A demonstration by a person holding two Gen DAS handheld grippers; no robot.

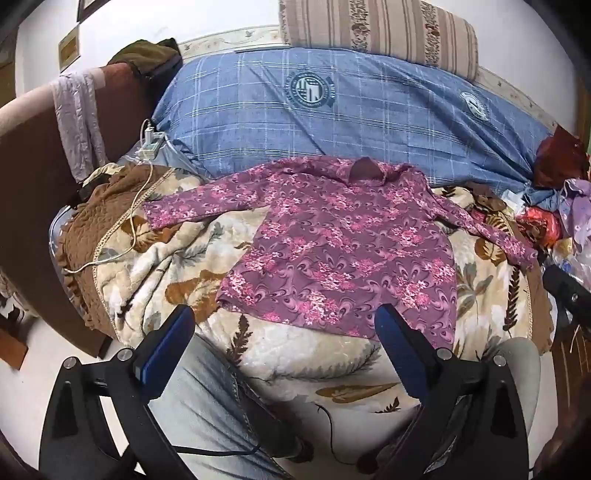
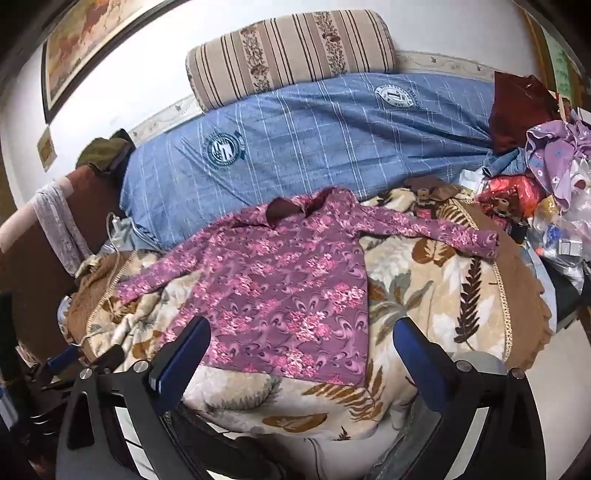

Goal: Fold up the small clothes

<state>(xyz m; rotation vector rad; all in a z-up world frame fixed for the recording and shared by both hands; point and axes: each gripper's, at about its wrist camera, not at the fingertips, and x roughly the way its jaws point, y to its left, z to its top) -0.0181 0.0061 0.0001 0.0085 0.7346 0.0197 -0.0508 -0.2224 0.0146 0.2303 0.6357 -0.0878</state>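
a bed (image 1: 280, 354) fills the room view, covered with a soft cream blanket (image 1: 295, 354) that has brown leaves on it. behind it lies a big blue checked cover (image 1: 332, 125) with round badges, and a striped cushion (image 1: 376, 33) leans on the white wall. on one side there is a brown chair (image 1: 33, 155) with a pale cloth (image 1: 77, 122) hanging over it, and a white cable (image 1: 129, 218) trails across the blanket. on the other side sits a messy pile of bright clothes and bags (image 2: 546, 184).

the purple flowery shirt (image 1: 340, 251) lies flat on the blanket, in the middle of the bed, spread out. its collar points to the blue cover and both sleeves reach out to the sides — one toward the chair, one toward the messy pile. its bottom edge is nearest the tools.

the left tool (image 1: 284, 321) hangs just above the near edge of the shirt. its two blue fingers (image 1: 168, 343) are spread wide apart and hold nothing. the right tool (image 2: 303, 336) is also wide open and holds nothing — the shirt's bottom corner shows between its fingers, but they do not touch it. a leg in blue jeans (image 1: 207, 413) shows below the left tool.
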